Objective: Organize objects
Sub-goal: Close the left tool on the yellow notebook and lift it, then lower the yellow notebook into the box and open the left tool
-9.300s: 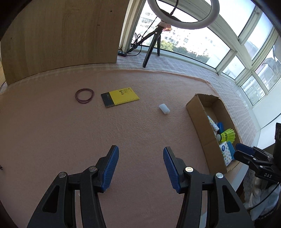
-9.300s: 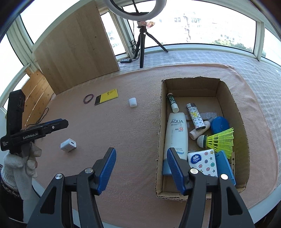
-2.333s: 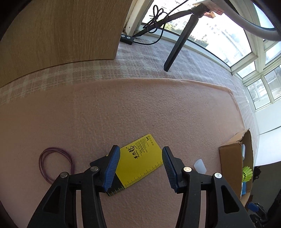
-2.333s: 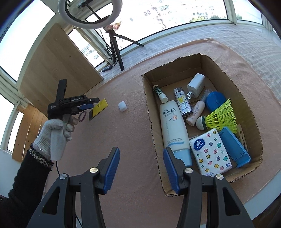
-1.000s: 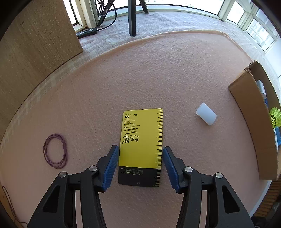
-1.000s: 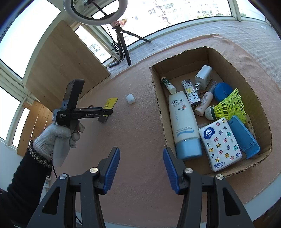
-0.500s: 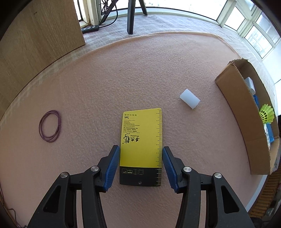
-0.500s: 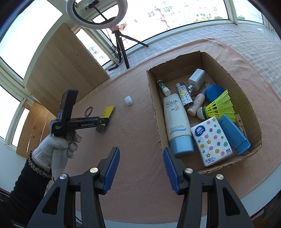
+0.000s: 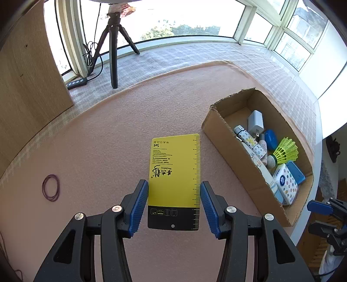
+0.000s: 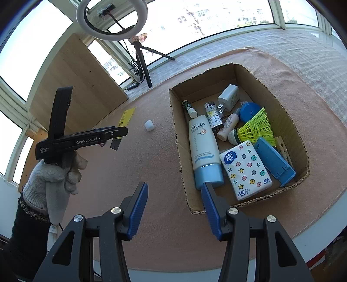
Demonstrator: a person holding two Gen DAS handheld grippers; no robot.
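Note:
A yellow notebook [image 9: 174, 173] with a black end and a printed ruler edge is off the pink mat, with my left gripper [image 9: 174, 188] shut on its long edges. The right wrist view shows that notebook [image 10: 126, 117] edge-on in the air, held by the left gripper [image 10: 121, 132] in a gloved hand. To its right stands the open cardboard box [image 9: 225, 138]. My right gripper [image 10: 174, 191] is open with nothing between its fingers, above the mat by the near left corner of the box [image 10: 271, 97]. On the mat lie a small white cylinder [image 10: 149, 125] and purple rubber bands [image 9: 51, 187].
The box holds a sunscreen tube [image 10: 202, 149], a tissue pack [image 10: 245, 169], a yellow shuttlecock [image 10: 256, 128], a white charger [image 10: 227, 95] and other small items. A tripod [image 9: 113, 43] with a ring light [image 10: 110, 19] and a wooden board [image 9: 28, 71] stand at the back.
My left gripper has risen with the notebook and swung toward the box, which now shows its inside. The rubber bands have slid left in view. The right gripper has hardly moved.

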